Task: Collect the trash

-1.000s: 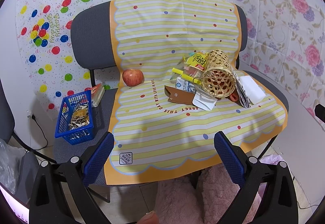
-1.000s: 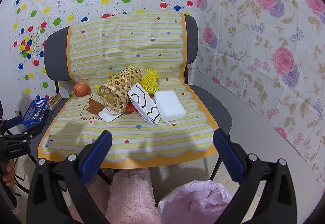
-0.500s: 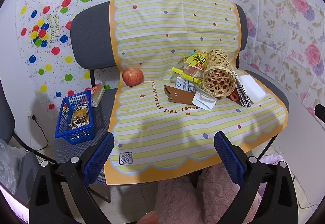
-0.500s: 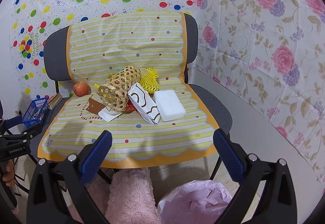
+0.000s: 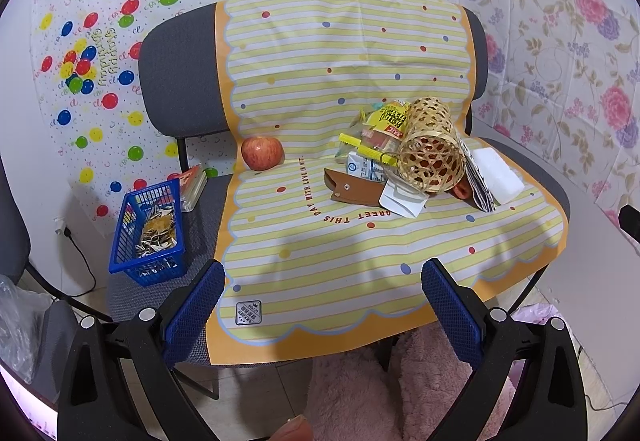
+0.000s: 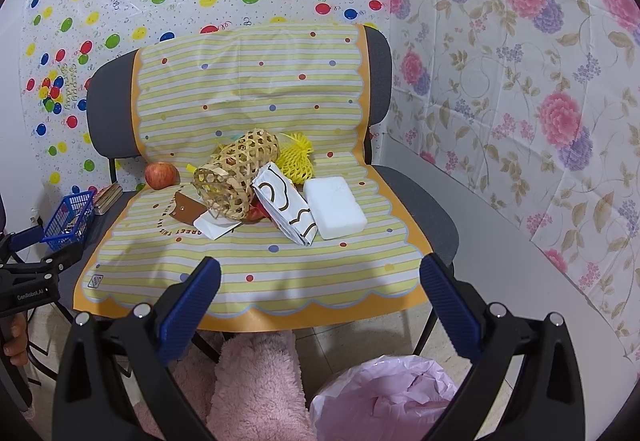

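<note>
A pile lies on the striped yellow cloth [image 5: 320, 249] over the chair seat: a tipped woven bamboo basket [image 5: 430, 153] [image 6: 236, 173], yellow snack wrappers [image 5: 386, 121], a small carton [image 5: 366, 167], a brown leather pouch [image 5: 352, 191], white paper [image 6: 216, 227], a patterned bag [image 6: 286, 207], a white foam block [image 6: 334, 207] and yellow netting [image 6: 296, 157]. A pink-lined trash bin [image 6: 384, 397] stands on the floor below. My left gripper [image 5: 322, 301] and right gripper [image 6: 318, 293] are open and empty, in front of the seat's edge.
A red apple [image 5: 262, 153] [image 6: 161, 175] sits at the cloth's left. A blue basket [image 5: 150, 229] with wrappers stands on the chair's left part, with books [image 5: 192, 181] behind it. A pink fluffy rug [image 6: 256, 389] lies on the floor. Patterned sheets cover the walls.
</note>
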`<state>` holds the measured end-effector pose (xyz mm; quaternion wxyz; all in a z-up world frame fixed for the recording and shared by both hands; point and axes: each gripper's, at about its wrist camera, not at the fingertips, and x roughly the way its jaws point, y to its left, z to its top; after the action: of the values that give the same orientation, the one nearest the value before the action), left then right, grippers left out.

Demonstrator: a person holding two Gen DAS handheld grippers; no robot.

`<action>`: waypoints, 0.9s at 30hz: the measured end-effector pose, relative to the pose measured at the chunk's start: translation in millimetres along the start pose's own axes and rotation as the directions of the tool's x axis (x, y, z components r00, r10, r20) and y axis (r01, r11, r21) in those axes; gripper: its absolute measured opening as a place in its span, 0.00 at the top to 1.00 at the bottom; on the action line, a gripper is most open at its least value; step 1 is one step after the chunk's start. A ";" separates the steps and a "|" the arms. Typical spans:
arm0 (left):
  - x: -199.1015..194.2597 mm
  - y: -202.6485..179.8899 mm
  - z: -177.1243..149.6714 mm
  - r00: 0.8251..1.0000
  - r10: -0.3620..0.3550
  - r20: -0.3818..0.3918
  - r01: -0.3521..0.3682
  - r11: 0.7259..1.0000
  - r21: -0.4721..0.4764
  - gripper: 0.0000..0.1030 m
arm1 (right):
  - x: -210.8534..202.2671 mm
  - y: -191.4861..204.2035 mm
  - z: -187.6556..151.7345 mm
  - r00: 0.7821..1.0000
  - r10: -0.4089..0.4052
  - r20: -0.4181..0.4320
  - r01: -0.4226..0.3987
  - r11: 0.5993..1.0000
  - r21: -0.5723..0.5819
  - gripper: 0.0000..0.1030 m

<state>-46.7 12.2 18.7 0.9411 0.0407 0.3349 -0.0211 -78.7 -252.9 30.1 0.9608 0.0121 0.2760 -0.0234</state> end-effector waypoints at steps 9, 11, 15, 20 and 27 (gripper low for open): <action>30.6 -4.7 -0.1 0.998 -0.028 -0.057 0.028 1.000 0.002 0.06 | 42.3 -9.3 -2.9 0.999 0.027 -0.026 -0.027 1.000 0.009 0.06; 37.9 -6.6 0.9 0.998 -0.038 -0.048 0.039 0.999 0.002 0.06 | 53.0 -12.1 -2.6 0.999 0.033 -0.027 -0.033 0.999 0.015 0.06; 50.7 -15.0 7.2 0.999 -0.047 -0.011 0.047 0.999 0.013 0.06 | 80.7 -14.4 -0.5 0.997 0.072 -0.006 -0.072 0.997 0.005 0.06; 69.4 -28.2 17.5 0.998 -0.049 -0.030 0.051 0.997 0.051 0.06 | 114.7 -11.0 3.3 1.000 0.017 -0.004 -0.017 0.995 -0.101 0.06; 98.8 -41.6 33.9 0.997 -0.057 -0.050 0.060 0.995 0.075 0.06 | 178.2 -35.7 14.3 0.993 0.096 -0.068 -0.098 0.994 -0.036 0.11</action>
<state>48.4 -33.6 -20.1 0.9296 0.0675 0.3572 -0.0605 77.9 -295.9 -52.8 0.9512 0.0073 0.3070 0.0293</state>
